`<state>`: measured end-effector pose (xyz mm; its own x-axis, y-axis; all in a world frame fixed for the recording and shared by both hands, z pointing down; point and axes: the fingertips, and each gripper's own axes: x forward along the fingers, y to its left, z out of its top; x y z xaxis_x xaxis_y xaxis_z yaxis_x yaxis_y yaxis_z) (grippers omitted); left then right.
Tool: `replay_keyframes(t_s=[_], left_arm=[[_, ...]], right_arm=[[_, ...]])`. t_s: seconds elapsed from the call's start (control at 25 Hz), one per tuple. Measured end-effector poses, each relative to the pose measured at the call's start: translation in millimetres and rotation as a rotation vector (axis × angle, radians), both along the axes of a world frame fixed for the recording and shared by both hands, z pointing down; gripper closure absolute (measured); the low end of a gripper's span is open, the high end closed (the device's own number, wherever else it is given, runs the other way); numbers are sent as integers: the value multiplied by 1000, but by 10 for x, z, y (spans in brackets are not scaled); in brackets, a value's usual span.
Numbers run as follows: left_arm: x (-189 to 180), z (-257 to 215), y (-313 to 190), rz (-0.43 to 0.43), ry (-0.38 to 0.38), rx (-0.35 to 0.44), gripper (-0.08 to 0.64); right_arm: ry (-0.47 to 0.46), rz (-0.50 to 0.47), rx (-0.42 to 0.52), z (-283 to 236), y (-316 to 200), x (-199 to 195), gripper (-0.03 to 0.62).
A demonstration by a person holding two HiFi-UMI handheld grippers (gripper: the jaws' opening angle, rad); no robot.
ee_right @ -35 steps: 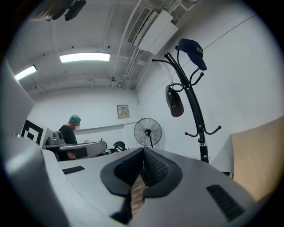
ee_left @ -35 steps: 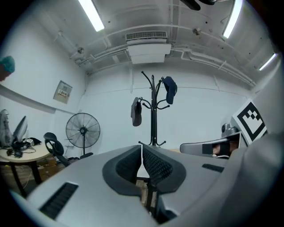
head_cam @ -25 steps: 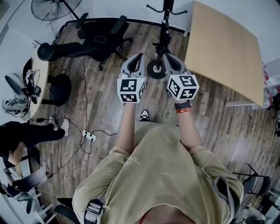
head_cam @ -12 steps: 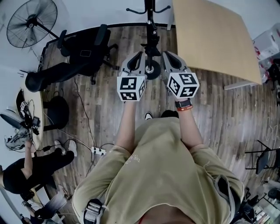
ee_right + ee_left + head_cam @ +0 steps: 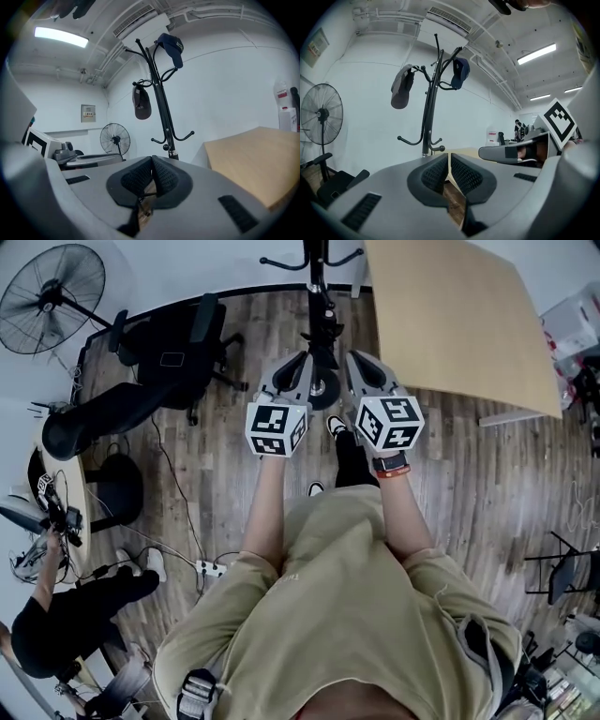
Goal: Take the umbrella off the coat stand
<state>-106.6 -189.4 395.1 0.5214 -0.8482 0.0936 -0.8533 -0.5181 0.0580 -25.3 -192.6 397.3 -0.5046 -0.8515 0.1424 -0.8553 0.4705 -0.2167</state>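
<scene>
- Head view: coat stand [image 5: 312, 268] sits at 12 o'clock, near your left gripper [image 5: 300, 360] and right gripper [image 5: 353, 360]. Both are closed tight with nothing between the pads.
- Umbrella [image 5: 325, 320] looks like the slim dark shape hanging along the pole; you can't separate it cleanly from the pole here.
- Risk: closed jaws only bump it. Open up before you reach, or you likely knock it to the floor.
- Risk: pulling outward instead of lifting it off its hook could tip the stand on its round base [image 5: 322, 387].
- Risk: grey cap [image 5: 401, 87] and navy cap [image 5: 460, 72] hang higher up; a jolt may shake them off.
- Table [image 5: 450, 315] at 2 o'clock crowds your right side on the way out.
</scene>
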Motion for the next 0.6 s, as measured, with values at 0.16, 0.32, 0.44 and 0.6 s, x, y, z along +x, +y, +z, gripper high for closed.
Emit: replay_keyframes(t_s=[0.16, 0.32, 0.44, 0.6], left_arm=[[-22, 199, -336, 1, -15, -21, 528], [-8, 457, -582, 5, -39, -68, 526], [-53, 612, -711, 17, -50, -96, 526], [3, 807, -909, 58, -56, -134, 472]], right_arm=[[-4, -49, -42, 217, -220, -29, 577], [0, -59, -67, 303, -432, 68, 577], [0, -64, -72, 308, -589, 81, 577], [-5, -64, -91, 385, -788, 109, 577]])
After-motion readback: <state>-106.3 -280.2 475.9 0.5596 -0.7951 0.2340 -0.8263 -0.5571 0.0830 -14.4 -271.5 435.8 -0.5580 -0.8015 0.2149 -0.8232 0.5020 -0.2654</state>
